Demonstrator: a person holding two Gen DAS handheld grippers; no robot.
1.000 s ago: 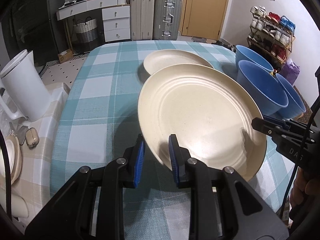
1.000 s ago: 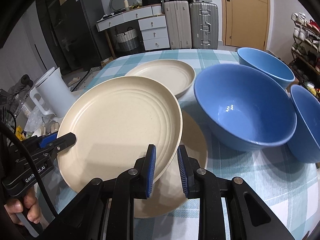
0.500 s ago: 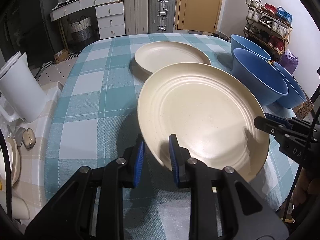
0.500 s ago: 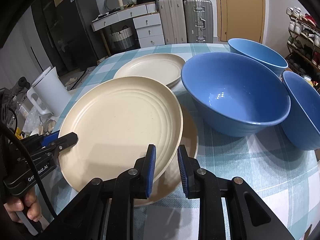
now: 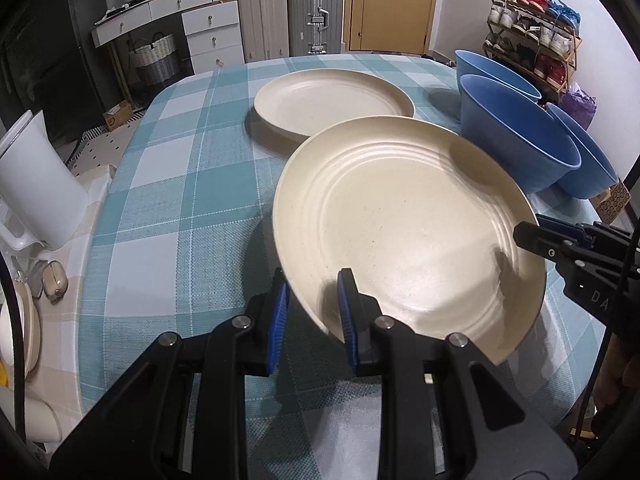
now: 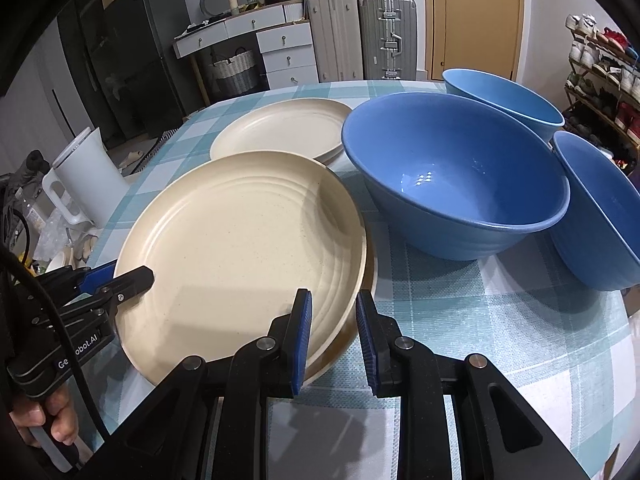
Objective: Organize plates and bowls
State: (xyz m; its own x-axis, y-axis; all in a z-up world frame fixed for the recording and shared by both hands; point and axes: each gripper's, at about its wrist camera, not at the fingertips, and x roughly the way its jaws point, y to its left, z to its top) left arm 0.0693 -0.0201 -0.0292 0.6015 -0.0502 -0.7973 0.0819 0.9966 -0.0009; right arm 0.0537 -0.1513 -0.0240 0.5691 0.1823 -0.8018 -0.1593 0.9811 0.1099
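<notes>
the left tongs (image 5: 310, 308) are nearly closed, their blue pads pinching the near rim of a large cream plate (image 5: 404, 232). the right tongs (image 6: 334, 332) stand at the opposite rim of that same plate, narrowly parted; the plate's edge runs into the gap against the left pad, but whether both pads press on it cannot be told. the plate sits slightly tilted between the two tongs, low over a second cream plate (image 6: 362, 280) whose edge peeks out beneath it just ahead of the right tongs; whether the two plates touch is unclear.

ahead of both tongs, further out on the checked worktop (image 5: 172, 200), lies another cream plate (image 5: 334, 100). ahead and to the right of the right tongs stands a big blue bowl (image 6: 456, 176), with a second blue bowl (image 6: 504, 96) behind it and a third (image 6: 596, 212) to its right, close together. far to the left of the left tongs a white kettle (image 5: 38, 184) stands off the worktop's edge. a hand (image 6: 52, 420) grips the left tongs' handle.
</notes>
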